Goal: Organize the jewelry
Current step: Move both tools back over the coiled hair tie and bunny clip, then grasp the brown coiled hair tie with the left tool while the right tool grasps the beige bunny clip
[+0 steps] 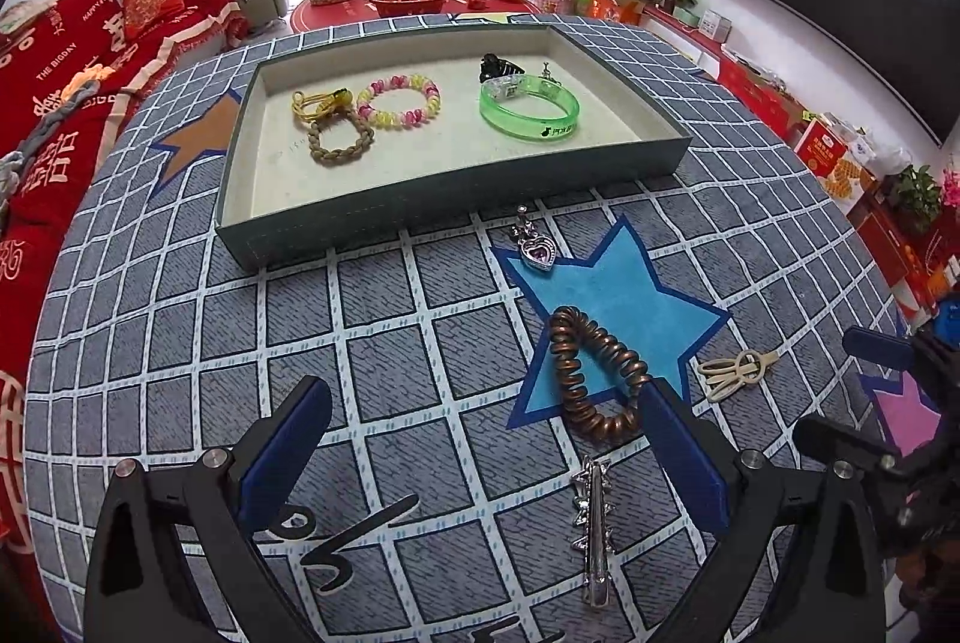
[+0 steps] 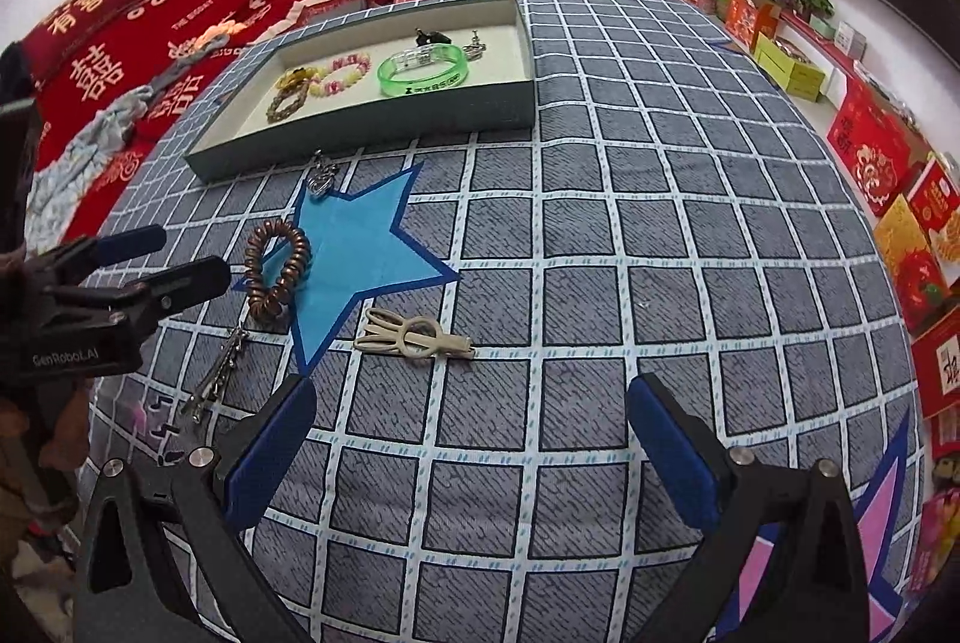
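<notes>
On the checked surface (image 1: 180, 343), my left tool (image 1: 480, 439) and right tool (image 2: 474, 433) both gape empty near the coil hair tie (image 1: 594, 373).

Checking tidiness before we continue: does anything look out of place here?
Yes. Four pieces lie outside the tray: heart pendant, copper coil bracelet, cream hair clip and silver spiked clip, all loose on the cloth. Nothing looks damaged.

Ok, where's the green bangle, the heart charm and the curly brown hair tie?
Green bangle (image 1: 529, 111): left wrist view, on its front rim, inside the tray.
Heart charm (image 1: 538, 256): left wrist view, on the purple stone.
Curly hair tie (image 2: 277, 269): right wrist view, on its right coil.
</notes>
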A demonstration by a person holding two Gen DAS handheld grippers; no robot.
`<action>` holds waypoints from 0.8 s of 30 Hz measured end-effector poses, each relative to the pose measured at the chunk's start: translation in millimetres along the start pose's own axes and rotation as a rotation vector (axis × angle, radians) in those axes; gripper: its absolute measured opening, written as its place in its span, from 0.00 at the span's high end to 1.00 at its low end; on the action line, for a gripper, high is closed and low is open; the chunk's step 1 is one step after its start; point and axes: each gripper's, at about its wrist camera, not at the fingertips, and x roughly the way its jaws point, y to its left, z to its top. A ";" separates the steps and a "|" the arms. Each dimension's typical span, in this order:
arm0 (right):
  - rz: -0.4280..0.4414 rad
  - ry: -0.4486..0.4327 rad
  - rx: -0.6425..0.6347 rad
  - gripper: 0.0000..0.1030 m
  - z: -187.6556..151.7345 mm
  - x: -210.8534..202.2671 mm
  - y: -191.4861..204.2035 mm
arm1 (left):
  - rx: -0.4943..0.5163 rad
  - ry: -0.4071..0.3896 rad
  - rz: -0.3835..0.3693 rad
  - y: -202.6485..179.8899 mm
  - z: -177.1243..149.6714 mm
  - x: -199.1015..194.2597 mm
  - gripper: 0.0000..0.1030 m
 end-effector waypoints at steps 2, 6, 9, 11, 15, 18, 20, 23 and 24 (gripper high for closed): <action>0.001 0.003 -0.031 0.00 1.2 1.9 2.4 | 0.002 -0.004 0.001 -0.5 1.4 0.7 0.00; -0.002 0.007 -0.116 0.07 4.8 8.2 8.4 | 0.002 -0.004 -0.007 -1.0 5.1 3.5 0.00; 0.002 0.020 -0.188 0.17 6.5 14.4 12.1 | 0.011 0.012 -0.004 -2.6 8.3 9.4 0.04; 0.008 0.028 -0.231 0.26 8.5 18.9 14.0 | 0.013 0.017 -0.004 -3.9 8.7 12.1 0.04; 0.016 0.046 -0.304 0.34 11.0 27.0 19.3 | 0.038 0.028 -0.012 -10.5 8.7 16.7 0.11; 0.027 0.048 -0.356 0.35 11.7 29.5 25.6 | 0.046 0.034 -0.011 -13.2 9.2 20.3 0.11; 0.034 0.052 -0.369 0.38 12.9 30.5 28.6 | 0.042 0.038 -0.017 -14.0 9.3 22.4 0.21; 0.060 0.063 -0.367 0.50 12.4 30.3 31.7 | 0.035 0.063 -0.035 -14.3 8.9 27.2 0.30; 0.061 0.066 -0.367 0.53 11.7 29.7 33.1 | 0.039 0.055 -0.032 -15.1 8.4 26.7 0.31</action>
